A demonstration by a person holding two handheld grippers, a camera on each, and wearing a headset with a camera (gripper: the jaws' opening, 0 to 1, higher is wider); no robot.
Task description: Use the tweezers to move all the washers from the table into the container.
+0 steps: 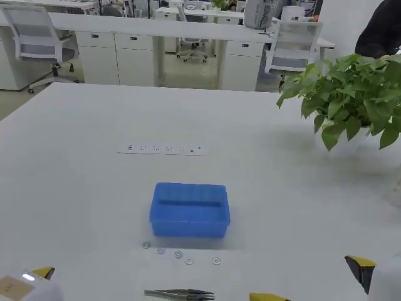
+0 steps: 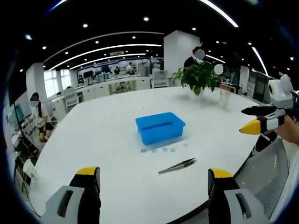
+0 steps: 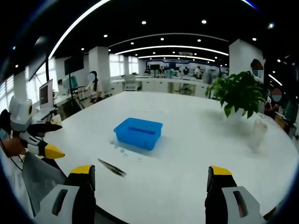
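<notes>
Claws spread wide, nothing between them: we hold left claw (image 2: 154,173) and right claw (image 3: 150,171) at near edge of counter (image 1: 75,175). Just ahead lie tweezers (image 1: 180,293), untouched. Beyond them, washers (image 1: 178,254) in loose row on counter, just before blue container (image 1: 189,210). Potted plant (image 1: 354,94) far right.

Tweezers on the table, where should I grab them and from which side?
Probably mid-length, coming straight down from above. The tweezers lie flat on the table, with their long axis running left-right along the near edge, so the jaws can close across their narrow width.
</notes>
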